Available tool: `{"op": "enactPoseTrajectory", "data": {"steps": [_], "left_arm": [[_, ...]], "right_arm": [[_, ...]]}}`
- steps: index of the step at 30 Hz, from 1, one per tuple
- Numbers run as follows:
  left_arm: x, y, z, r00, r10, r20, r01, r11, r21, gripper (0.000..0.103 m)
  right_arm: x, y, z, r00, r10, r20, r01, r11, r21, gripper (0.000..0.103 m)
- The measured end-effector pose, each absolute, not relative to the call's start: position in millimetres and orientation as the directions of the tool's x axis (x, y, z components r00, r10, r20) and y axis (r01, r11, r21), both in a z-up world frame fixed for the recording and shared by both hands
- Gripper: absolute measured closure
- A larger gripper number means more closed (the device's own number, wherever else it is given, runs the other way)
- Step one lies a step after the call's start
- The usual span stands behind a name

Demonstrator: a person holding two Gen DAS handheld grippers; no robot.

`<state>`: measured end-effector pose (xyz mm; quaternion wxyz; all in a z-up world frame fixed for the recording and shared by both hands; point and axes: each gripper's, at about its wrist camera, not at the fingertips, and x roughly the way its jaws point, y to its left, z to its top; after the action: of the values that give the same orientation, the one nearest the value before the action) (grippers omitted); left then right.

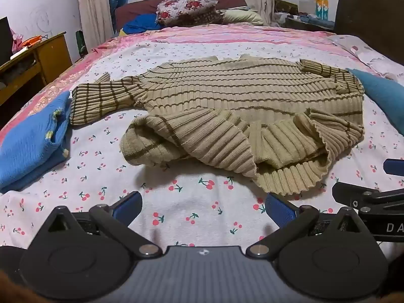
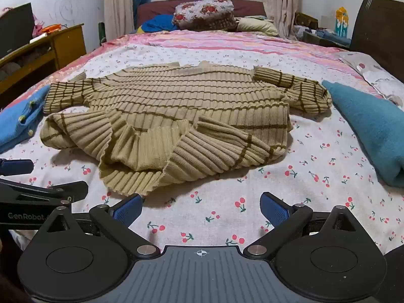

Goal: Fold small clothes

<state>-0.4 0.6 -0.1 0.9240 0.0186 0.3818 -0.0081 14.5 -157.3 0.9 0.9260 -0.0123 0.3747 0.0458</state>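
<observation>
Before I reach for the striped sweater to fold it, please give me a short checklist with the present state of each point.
1. Left tongs open, holding nothing: ok.
2. Right tongs open, holding nothing: ok.
3. Striped sweater lying flat: not ok, near hem is bunched.
4. Both sleeves spread out: not ok, right sleeve is doubled back.
5. Blue garment and teal garment apart from the sweater: not ok, both meet its sleeves.

Tan ribbed sweater (image 1: 227, 101) with thin brown stripes lies spread across the cherry-print bed sheet (image 1: 176, 214), sleeves out sideways, near hem bunched up and rumpled.
</observation>
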Motion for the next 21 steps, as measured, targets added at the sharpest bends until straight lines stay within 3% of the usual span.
{"op": "enactPoseTrajectory", "data": {"steps": [21], "left_arm": [[2.3,1.3,-9.0,0.681,0.013,-0.732,0.025,0.999,0.041,0.000]], "right_arm": [[15.6,-155.5,-3.9,0.705,0.069,-0.706,-0.102,0.995,-0.005,0.003]]}}
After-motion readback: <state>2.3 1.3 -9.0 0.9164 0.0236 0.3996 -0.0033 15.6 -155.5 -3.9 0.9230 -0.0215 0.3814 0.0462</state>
